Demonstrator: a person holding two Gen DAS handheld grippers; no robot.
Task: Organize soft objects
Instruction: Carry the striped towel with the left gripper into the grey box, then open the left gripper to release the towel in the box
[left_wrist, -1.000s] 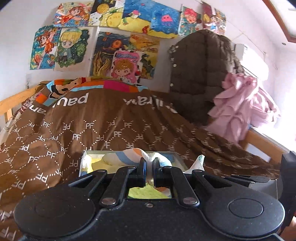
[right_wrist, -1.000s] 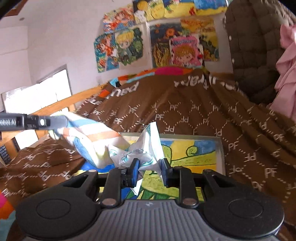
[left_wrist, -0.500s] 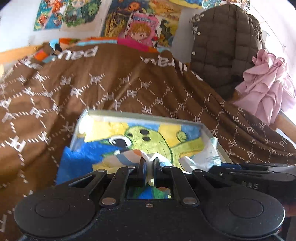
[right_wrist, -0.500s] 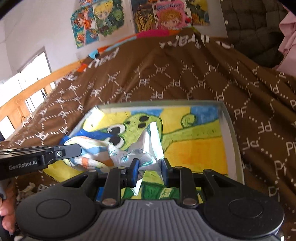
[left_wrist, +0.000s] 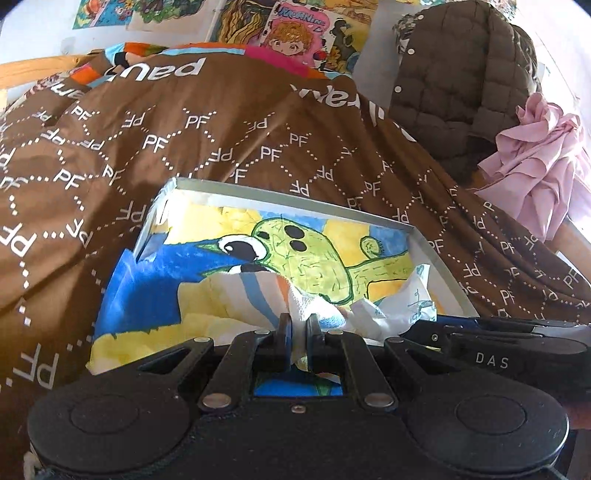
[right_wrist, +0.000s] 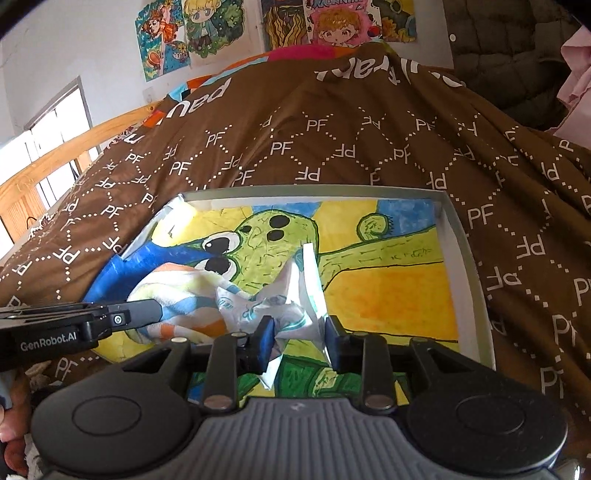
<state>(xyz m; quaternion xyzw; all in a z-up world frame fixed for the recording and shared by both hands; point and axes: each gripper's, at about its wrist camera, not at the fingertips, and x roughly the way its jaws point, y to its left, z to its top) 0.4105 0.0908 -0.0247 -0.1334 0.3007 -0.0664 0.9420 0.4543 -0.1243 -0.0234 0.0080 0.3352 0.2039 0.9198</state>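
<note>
A shallow grey box (left_wrist: 295, 201) lined with a green cartoon drawing lies on the brown bedspread. My left gripper (left_wrist: 297, 325) is shut on a striped blue, orange and white cloth (left_wrist: 255, 295) low over the box's near left part; the cloth shows in the right wrist view (right_wrist: 177, 291). My right gripper (right_wrist: 298, 332) has its jaws parted around a crumpled white printed packet (right_wrist: 288, 310), which still sits between the pads; the packet shows in the left wrist view (left_wrist: 391, 314). The left gripper (right_wrist: 92, 325) shows from the side at the left.
The brown "PF" bedspread (left_wrist: 221, 140) surrounds the box (right_wrist: 454, 221). A dark quilted jacket (left_wrist: 454, 74) and a pink garment (left_wrist: 535, 166) hang at the right. A wooden bed rail (right_wrist: 55, 158) runs at the left. Posters (right_wrist: 199, 33) cover the wall.
Both grippers came down with their items from above the bed into the box. The right gripper's jaws have widened around the white packet.
</note>
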